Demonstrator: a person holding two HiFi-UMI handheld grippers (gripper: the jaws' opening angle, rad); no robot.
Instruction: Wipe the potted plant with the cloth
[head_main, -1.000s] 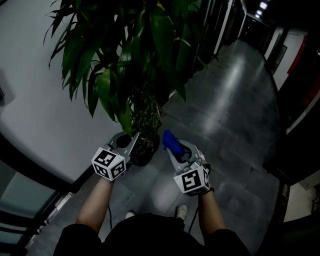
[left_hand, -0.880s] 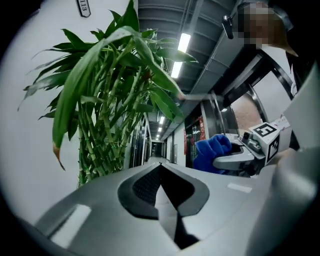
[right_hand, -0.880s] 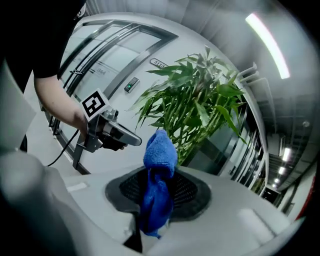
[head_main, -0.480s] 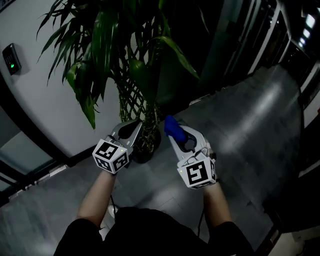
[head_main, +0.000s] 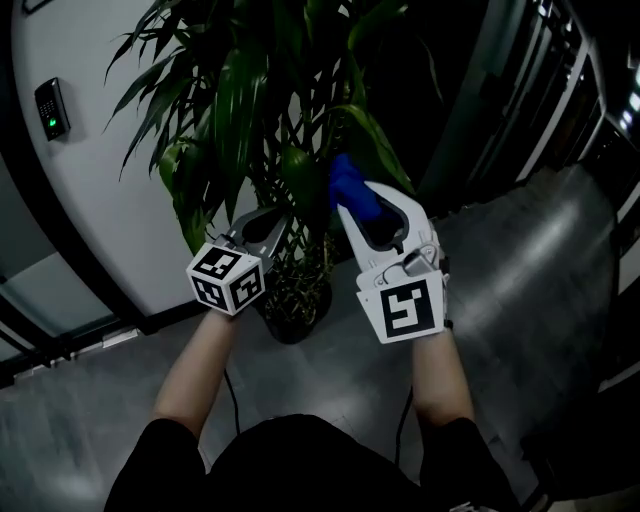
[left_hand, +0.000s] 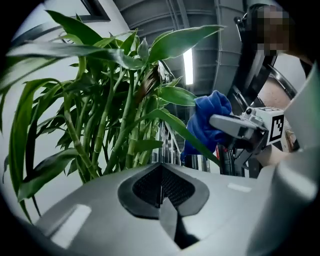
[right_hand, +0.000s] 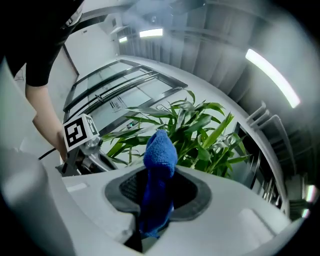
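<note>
We are in a dim corridor, with a glossy grey floor (head_main: 520, 280) under us and a white wall (head_main: 100, 190) at the left of the frame. The right gripper (right_hand: 156, 197) has its jaws clenched on the blue cloth (right_hand: 160, 152), which stands up out of them in a bunched wad. The left gripper (left_hand: 162, 202) has its jaws closed together with nothing between them. Over the last second we have lifted both grippers from down beside the pot (head_main: 297, 318) up to leaf height. The cloth now sits at the centre of the head view, close in at the foliage, so we judge the wiping is about to begin rather than under way. The potted plant (head_main: 250, 110) fills the upper middle of the frame. It has long, glossy green leaves arching off slim, cane-like stems, and the lower stalks appear woven into a lattice above the dark pot on the floor.
</note>
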